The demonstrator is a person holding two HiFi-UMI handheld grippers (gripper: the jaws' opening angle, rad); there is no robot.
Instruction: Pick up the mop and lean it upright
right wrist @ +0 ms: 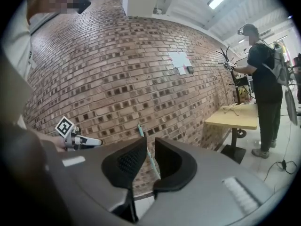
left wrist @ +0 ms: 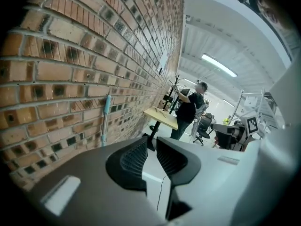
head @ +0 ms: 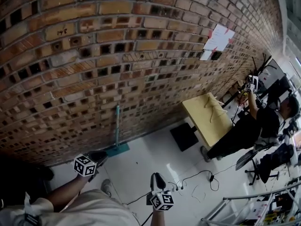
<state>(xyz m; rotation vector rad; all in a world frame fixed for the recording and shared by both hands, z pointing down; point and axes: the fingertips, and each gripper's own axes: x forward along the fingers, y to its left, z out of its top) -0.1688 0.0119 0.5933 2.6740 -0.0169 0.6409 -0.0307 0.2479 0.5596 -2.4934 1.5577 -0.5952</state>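
Observation:
The mop [head: 116, 126] stands upright against the brick wall [head: 94, 55], its teal handle up and its flat teal head [head: 117, 149] on the white floor. Its handle also shows in the left gripper view [left wrist: 106, 112] and in the right gripper view [right wrist: 140, 130]. My left gripper [head: 98, 158] is a short way to the left of the mop head and nearer to me, jaws together and empty [left wrist: 151, 145]. My right gripper [head: 157, 179] hangs over the floor to the right of the mop, jaws together with nothing held [right wrist: 150, 147]. Neither gripper touches the mop.
A yellow table [head: 207, 119] on a black base [head: 183, 136] stands by the wall to the right. A person in black [head: 254, 126] works beside it. Cables [head: 197, 178] trail over the floor, with an office chair [head: 263, 166] and metal rails [head: 244, 201] at the right.

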